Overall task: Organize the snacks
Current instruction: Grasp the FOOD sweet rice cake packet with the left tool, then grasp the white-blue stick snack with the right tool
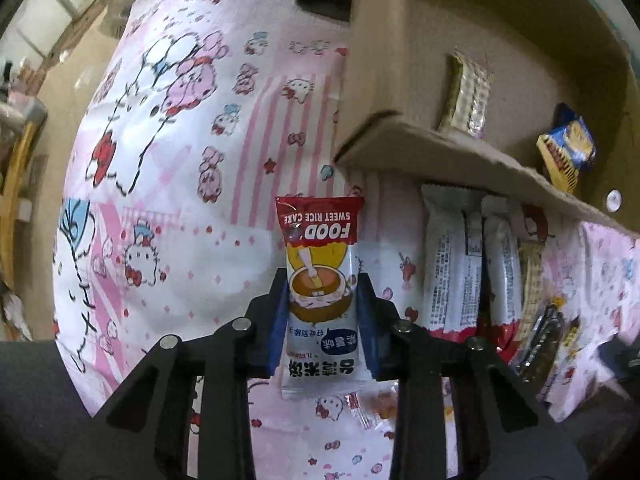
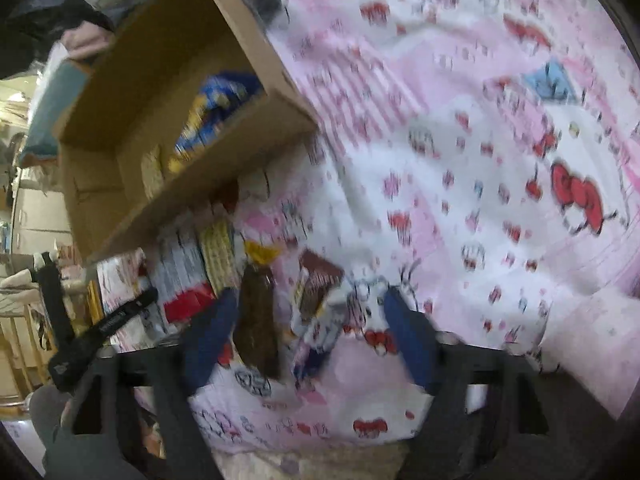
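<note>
A sweet rice cake packet [image 1: 320, 240], red at the top and white below, lies on the pink cartoon-print cloth [image 1: 180, 160]. My left gripper [image 1: 322, 280] points down over it, and both blue pads press its long sides. In the blurred right wrist view my right gripper [image 2: 310, 296] stands open over the cloth. A long brown snack bar [image 2: 256, 320] lies just inside its left pad, and a brown and white packet [image 2: 316, 292] lies between the fingers. Neither pad presses on them.
An open cardboard box [image 1: 440, 144] holds a checkered packet [image 1: 466, 96] and a blue and yellow packet [image 1: 566, 152]; the box [image 2: 160, 60] shows at upper left. Two white packets [image 1: 452, 264] and a dark bar [image 1: 544, 340] lie below its wall. A small candy [image 1: 380, 400] sits nearby.
</note>
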The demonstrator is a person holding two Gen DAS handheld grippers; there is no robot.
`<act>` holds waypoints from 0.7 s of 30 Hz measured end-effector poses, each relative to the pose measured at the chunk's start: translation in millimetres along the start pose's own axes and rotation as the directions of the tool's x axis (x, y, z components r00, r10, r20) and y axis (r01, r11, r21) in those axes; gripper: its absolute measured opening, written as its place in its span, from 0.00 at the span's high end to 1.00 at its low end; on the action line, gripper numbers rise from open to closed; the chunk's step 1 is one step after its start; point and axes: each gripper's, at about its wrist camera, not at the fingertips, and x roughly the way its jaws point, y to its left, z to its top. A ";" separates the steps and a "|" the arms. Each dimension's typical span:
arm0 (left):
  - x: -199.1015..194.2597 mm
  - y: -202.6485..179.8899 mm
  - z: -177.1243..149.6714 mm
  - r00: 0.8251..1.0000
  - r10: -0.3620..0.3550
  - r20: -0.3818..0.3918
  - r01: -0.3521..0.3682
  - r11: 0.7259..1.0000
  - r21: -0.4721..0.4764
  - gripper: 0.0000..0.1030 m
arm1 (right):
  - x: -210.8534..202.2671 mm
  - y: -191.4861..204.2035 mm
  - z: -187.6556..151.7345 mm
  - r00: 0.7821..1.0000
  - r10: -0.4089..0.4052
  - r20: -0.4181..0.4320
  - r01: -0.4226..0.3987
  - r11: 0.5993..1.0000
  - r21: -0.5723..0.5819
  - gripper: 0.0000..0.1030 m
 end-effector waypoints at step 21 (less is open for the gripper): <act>-66.1 36.7 -18.9 0.998 -0.045 0.053 0.049 0.997 -0.065 0.73 | -2.0 21.6 -24.9 0.996 -0.087 0.026 0.089 0.991 -0.099 0.98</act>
